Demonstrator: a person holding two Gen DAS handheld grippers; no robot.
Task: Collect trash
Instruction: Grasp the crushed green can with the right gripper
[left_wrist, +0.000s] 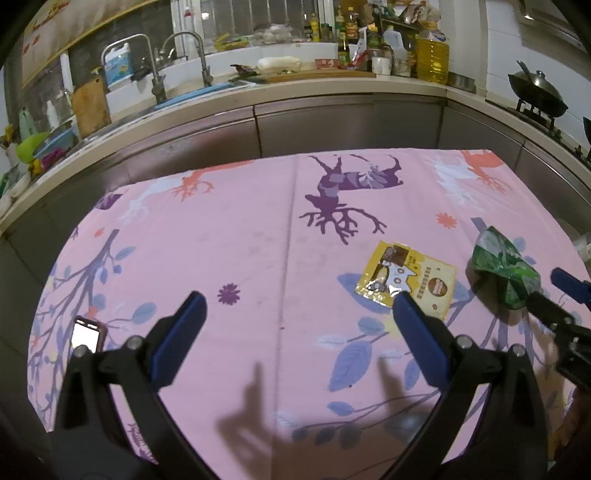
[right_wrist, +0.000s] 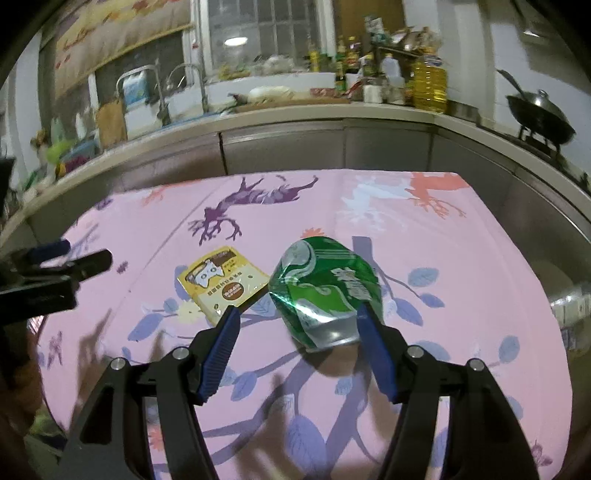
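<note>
A crushed green can lies on the pink patterned tablecloth. My right gripper is open around its near end: the right fingertip is at the can's side, while the left one stands apart from it. A flat yellow snack wrapper lies just left of the can. In the left wrist view the can sits at the right edge with my right gripper behind it. My left gripper hovers open over the cloth with nothing between its fingers, its right fingertip close to the wrapper.
A phone with a lit screen lies on the cloth at the near left. Beyond the table runs a kitchen counter with a sink, taps, bottles and a large oil jug. A wok sits on the stove at the right.
</note>
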